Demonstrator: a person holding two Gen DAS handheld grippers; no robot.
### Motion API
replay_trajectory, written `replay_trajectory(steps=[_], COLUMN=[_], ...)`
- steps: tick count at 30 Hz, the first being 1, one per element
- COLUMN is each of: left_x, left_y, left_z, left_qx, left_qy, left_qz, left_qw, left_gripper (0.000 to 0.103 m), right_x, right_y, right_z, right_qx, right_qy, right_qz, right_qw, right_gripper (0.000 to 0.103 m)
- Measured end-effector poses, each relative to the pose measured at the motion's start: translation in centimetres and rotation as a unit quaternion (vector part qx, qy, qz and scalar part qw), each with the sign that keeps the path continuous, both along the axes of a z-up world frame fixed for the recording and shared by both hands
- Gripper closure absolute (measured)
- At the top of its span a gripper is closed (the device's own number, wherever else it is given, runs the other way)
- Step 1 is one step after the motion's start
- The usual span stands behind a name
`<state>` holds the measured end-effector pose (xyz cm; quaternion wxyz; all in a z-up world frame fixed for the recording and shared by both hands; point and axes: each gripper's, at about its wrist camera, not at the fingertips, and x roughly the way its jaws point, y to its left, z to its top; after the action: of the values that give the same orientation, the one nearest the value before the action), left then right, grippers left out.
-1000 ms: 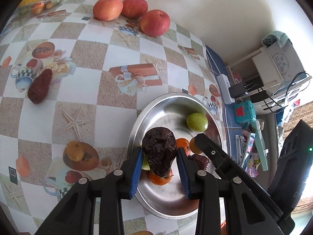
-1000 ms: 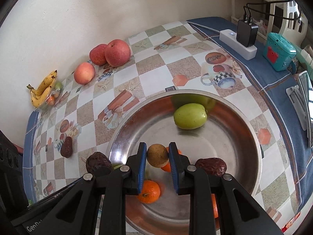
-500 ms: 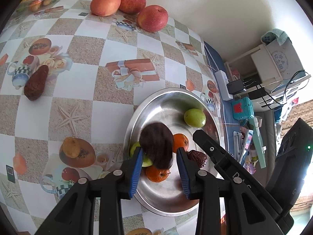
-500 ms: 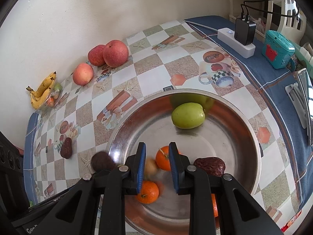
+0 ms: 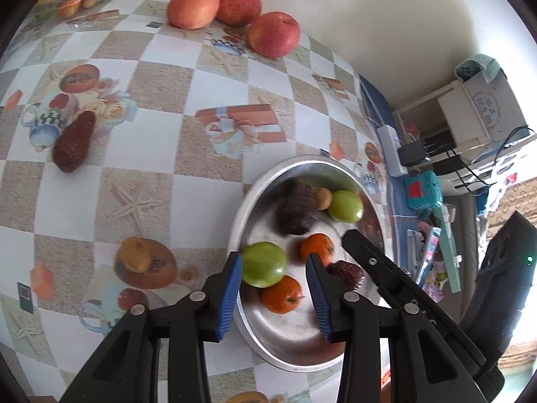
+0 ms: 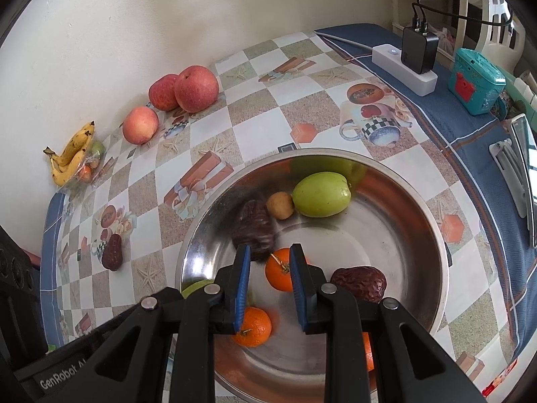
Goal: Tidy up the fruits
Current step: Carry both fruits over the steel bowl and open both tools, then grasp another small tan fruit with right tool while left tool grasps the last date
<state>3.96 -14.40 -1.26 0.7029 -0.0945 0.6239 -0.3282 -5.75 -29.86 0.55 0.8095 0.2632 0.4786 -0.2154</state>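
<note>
Both fingers [image 5: 273,273] [image 6: 268,263] spread, empty | checkered tablecloth [image 5: 161,154] | cream wall [image 6: 134,27]

Under my matt black plastic claw [image 6: 268,262] with ribbed blue pads [image 6: 242,278], the round polished metal bowl [image 6: 419,208] gleams; the checkered bench cloth [image 5: 161,77] looks glossy, the dark brown date [image 6: 358,282] wrinkled.

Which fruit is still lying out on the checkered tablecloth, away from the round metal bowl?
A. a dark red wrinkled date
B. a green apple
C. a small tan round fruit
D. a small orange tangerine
A: one dark red wrinkled date lies on the checkered tablecloth outside the round metal bowl, while the tangerines, green fruits and tan fruit sit inside it.
</note>
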Motion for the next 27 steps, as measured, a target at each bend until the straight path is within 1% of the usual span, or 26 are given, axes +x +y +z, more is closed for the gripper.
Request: replay_trajectory(steps=[8,10,11,12,13,14,15,16,17,18,19,23,25,27], left_x=[1.1,1.4,1.5,1.7,1.8,2.0,2.1,2.2,2.4,2.5,2.7,3.4,3.8,4.1], left_y=[1.9,2.3,2.6,3.0,3.2,3.5,3.9,4.2,4.5,4.9,5.2,6.7,7.6,8.3], left_z=[-0.3,-0.3,-0.3,-0.4,-0.4,-0.5,-0.6,-0.6,-0.7,-0.7,-0.8,-0.7,-0.8,-0.8], left_qx=[0.024,0.033,0.042,0.053,0.062,0.076,0.091,0.099,0.11,0.122,0.129,0.173,0.187,0.192], left_qy=[-0.005,-0.009,-0.012,-0.017,-0.02,-0.024,-0.03,-0.034,-0.039,-0.044,-0.048,-0.07,-0.074,-0.073], left_qz=[0.035,0.044,0.052,0.062,0.068,0.076,0.084,0.089,0.098,0.108,0.116,0.146,0.16,0.17], left_qw=[0.9991,0.9984,0.9977,0.9965,0.9956,0.9939,0.9919,0.9905,0.9883,0.9856,0.9837,0.9716,0.9664,0.9638], left_gripper=[0.055,0.048,0.037,0.028,0.025,0.021,0.017,0.016,0.012,0.004,0.0,0.0,0.0,0.0], right_x=[0.4,0.6,0.6,0.7,0.8,0.9,1.0,1.0,1.1,1.2,1.3,1.5,1.7,2.0], right_y=[0.6,0.9,0.9,1.1,1.2,1.2,1.2,1.4,1.4,1.5,1.7,2.2,2.5,2.8], right_z=[-0.3,-0.3,-0.3,-0.3,-0.4,-0.4,-0.4,-0.4,-0.4,-0.4,-0.5,-0.7,-0.7,-0.6], right_qx=[-0.003,-0.006,-0.007,-0.01,-0.013,-0.015,-0.019,-0.026,-0.03,-0.036,-0.044,-0.063,-0.065,-0.067], right_qy=[0.009,0.011,0.012,0.014,0.016,0.018,0.02,0.02,0.021,0.024,0.028,0.037,0.037,0.037], right_qz=[0.013,0.018,0.019,0.022,0.023,0.023,0.022,0.023,0.025,0.028,0.031,0.042,0.05,0.056], right_qw=[1.0,1.0,1.0,1.0,1.0,0.999,0.999,0.999,0.999,0.999,0.998,0.996,0.996,0.995], right_gripper=[0.078,0.078,0.078,0.075,0.058,0.046,0.025,0.021,0.021,0.021,0.021,0.019,0.019,0.019])
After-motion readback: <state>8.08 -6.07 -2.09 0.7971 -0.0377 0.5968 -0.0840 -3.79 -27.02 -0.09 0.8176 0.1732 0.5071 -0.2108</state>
